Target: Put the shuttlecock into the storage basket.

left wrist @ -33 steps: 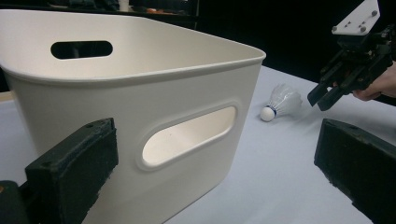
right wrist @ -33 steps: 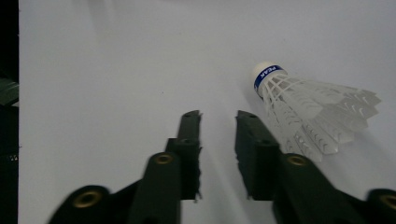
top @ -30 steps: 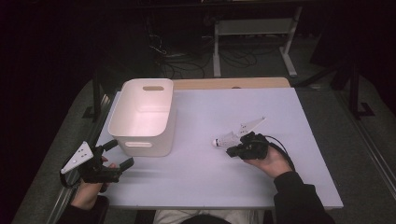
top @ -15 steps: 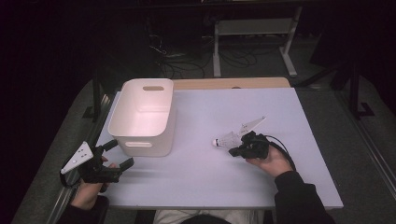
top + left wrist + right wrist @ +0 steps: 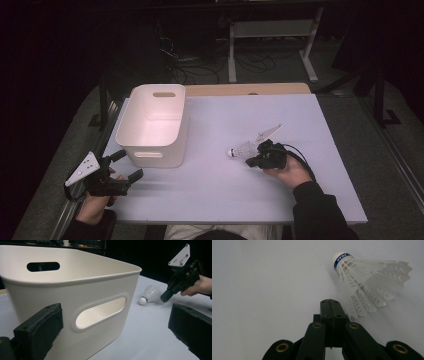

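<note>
Shuttlecock point(image 5: 367, 282) lying loose on table point(image 5: 325, 125). Right gripper point(image 5: 330, 303) pressed closed beside it; left gripper point(image 5: 122, 167) spread wide near bin point(image 5: 150, 155). Next, likely: reopen, straddle feathers.

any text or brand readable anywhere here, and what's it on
"PEAK": white letters on the blue band around the cork of the shuttlecock, seen in the right gripper view; the first letter sits at the band's edge, so it is less certain.
The white bin carries no readable lettering.

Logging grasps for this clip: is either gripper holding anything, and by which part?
Nothing is held. The right gripper is shut on nothing beside the shuttlecock; the left gripper is open near the white bin.
</note>
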`<state>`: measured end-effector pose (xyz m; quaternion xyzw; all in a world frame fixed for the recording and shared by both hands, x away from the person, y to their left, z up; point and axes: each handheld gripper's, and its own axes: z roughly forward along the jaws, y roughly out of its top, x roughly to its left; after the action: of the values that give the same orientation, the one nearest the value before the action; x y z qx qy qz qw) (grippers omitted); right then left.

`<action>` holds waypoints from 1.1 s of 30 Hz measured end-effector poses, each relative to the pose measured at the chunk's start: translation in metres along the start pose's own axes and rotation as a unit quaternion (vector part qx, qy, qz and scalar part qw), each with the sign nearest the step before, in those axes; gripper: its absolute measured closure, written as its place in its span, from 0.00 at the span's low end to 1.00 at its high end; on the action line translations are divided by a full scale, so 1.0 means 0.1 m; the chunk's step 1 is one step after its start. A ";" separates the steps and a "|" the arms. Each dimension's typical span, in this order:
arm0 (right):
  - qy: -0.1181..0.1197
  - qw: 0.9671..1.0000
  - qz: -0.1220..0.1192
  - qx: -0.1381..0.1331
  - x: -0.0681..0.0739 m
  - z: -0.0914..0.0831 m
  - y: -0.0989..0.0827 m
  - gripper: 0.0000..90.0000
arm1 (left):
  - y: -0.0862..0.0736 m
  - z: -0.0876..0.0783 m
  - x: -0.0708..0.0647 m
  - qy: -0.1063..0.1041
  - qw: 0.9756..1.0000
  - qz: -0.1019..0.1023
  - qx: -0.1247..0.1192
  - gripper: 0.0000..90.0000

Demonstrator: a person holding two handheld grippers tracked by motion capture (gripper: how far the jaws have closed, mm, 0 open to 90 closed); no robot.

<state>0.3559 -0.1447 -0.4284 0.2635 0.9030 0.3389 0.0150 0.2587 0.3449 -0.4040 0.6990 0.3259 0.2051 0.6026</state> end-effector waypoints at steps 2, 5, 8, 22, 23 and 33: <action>-0.002 1.000 0.005 0.002 -0.03 0.01 -0.01 0.99 | 0.00 0.00 0.00 0.000 1.000 0.000 0.000 0.00; -0.004 1.000 0.009 0.002 -0.05 0.02 -0.01 0.99 | 0.00 0.00 0.00 0.000 1.000 0.000 0.000 0.00; -0.009 1.000 0.011 0.002 -0.08 0.03 -0.01 0.99 | 0.00 0.00 0.00 0.000 1.000 0.000 0.000 0.00; -0.027 0.999 0.033 -0.008 -0.21 0.08 0.01 0.99 | 0.00 0.00 0.00 -0.002 1.000 0.000 0.000 0.00; -0.029 0.999 0.034 -0.008 -0.23 0.08 0.01 0.99 | 0.00 0.00 0.00 -0.002 1.000 0.000 0.000 0.00; -0.031 0.999 0.034 -0.006 -0.34 0.07 0.13 0.99 | 0.00 0.00 0.00 -0.001 1.000 0.000 0.000 0.00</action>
<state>0.3928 -0.1488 -0.4304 0.3049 0.8903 0.3366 0.0333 0.2584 0.3450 -0.4039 0.6989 0.3255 0.2042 0.6032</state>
